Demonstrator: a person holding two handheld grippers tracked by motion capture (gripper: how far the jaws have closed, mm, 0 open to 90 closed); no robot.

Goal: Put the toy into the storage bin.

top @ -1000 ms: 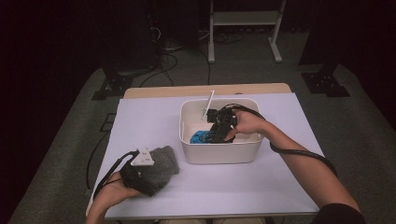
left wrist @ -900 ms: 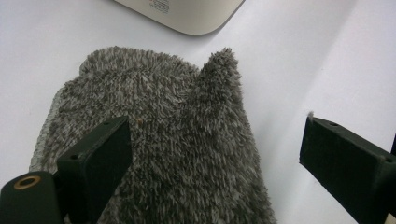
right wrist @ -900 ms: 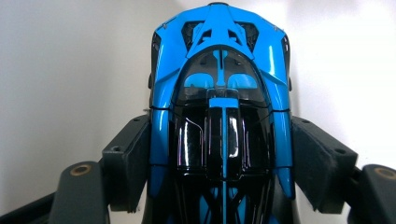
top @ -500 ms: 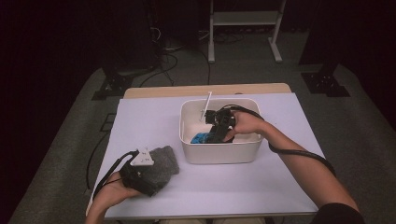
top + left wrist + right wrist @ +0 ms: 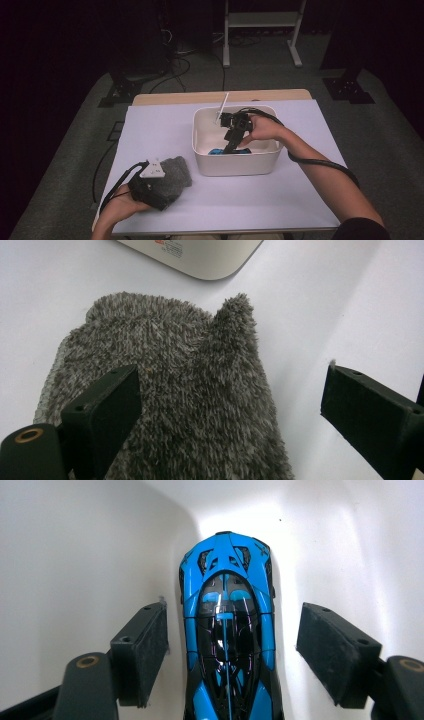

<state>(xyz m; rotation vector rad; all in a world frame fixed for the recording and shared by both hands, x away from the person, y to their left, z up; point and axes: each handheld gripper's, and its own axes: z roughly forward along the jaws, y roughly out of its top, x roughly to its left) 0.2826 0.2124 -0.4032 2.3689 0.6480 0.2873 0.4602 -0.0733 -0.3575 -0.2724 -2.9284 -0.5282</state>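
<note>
Nothing has shifted: right hand-held gripper (image 5: 231,645) spread astride blue toy car (image 5: 227,630), hemmed by white bin (image 5: 235,162) walls.

One blue toy car (image 5: 227,630), one white bin (image 5: 235,162), one grey mitt (image 5: 165,390).

Past my table (image 5: 160,130) -- a white stand (image 5: 260,20) at twelve o'clock, loose cables (image 5: 176,65) on the floor at eleven.
</note>
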